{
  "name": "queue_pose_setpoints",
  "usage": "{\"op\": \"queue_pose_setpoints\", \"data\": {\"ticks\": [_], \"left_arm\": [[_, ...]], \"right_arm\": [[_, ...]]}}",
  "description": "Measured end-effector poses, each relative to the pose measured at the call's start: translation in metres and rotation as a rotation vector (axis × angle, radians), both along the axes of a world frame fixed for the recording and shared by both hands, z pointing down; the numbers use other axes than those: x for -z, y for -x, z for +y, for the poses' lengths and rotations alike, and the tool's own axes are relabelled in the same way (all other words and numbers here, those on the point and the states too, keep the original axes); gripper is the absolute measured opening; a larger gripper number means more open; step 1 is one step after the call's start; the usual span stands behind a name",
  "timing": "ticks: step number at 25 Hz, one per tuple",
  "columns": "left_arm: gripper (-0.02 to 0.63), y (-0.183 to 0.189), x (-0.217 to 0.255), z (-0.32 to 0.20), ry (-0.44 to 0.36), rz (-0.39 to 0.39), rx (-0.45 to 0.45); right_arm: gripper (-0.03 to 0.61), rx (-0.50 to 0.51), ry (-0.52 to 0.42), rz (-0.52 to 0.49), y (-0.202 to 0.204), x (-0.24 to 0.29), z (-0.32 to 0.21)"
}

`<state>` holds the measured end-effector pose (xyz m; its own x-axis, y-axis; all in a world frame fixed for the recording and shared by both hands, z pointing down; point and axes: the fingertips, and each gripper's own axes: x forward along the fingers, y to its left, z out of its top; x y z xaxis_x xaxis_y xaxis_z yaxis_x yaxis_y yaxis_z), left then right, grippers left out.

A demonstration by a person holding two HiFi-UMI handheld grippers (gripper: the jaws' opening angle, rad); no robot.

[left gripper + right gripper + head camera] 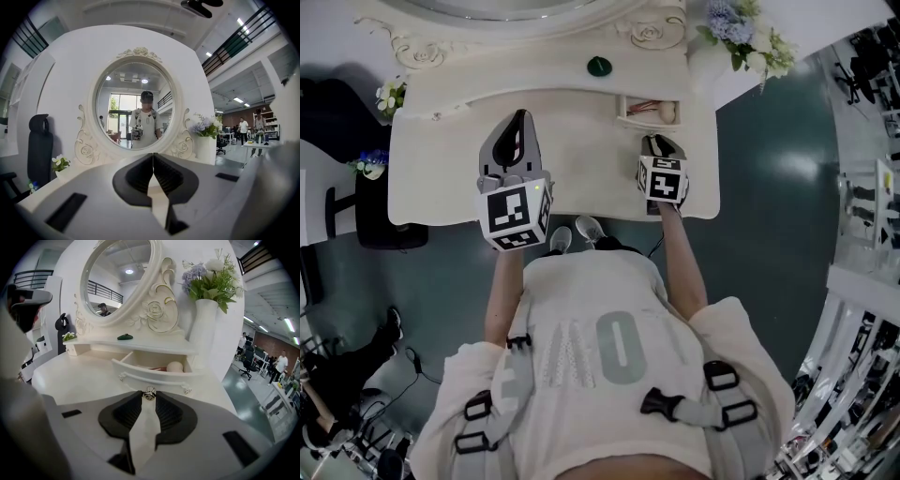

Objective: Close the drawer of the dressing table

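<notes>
Drawer (pixel 146 376) open — R claw (pixel 149 395) grips knob (pixel 149 393).

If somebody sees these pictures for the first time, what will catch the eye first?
The big oval mirror in its carved white frame dominates, standing at the back of the white dressing table. On the table's right, the small white drawer stands open, and the right gripper has its jaws closed on the drawer's sparkling crystal knob.
</notes>
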<state>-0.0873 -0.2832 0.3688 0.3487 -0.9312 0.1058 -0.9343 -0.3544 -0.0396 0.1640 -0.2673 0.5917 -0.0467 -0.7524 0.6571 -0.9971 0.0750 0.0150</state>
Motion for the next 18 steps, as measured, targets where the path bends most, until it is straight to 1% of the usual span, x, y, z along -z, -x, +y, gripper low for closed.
{"op": "queue_pose_setpoints", "data": {"ticks": [8, 18], "left_arm": [[0.018, 0.007, -0.002, 0.000, 0.002, 0.007, 0.017], [0.018, 0.014, -0.002, 0.002, 0.008, 0.019, 0.031]], "right_arm": [[0.100, 0.010, -0.029, 0.015, 0.000, 0.013, -0.009], [0.098, 0.015, -0.036, 0.012, 0.000, 0.018, -0.018]]}}
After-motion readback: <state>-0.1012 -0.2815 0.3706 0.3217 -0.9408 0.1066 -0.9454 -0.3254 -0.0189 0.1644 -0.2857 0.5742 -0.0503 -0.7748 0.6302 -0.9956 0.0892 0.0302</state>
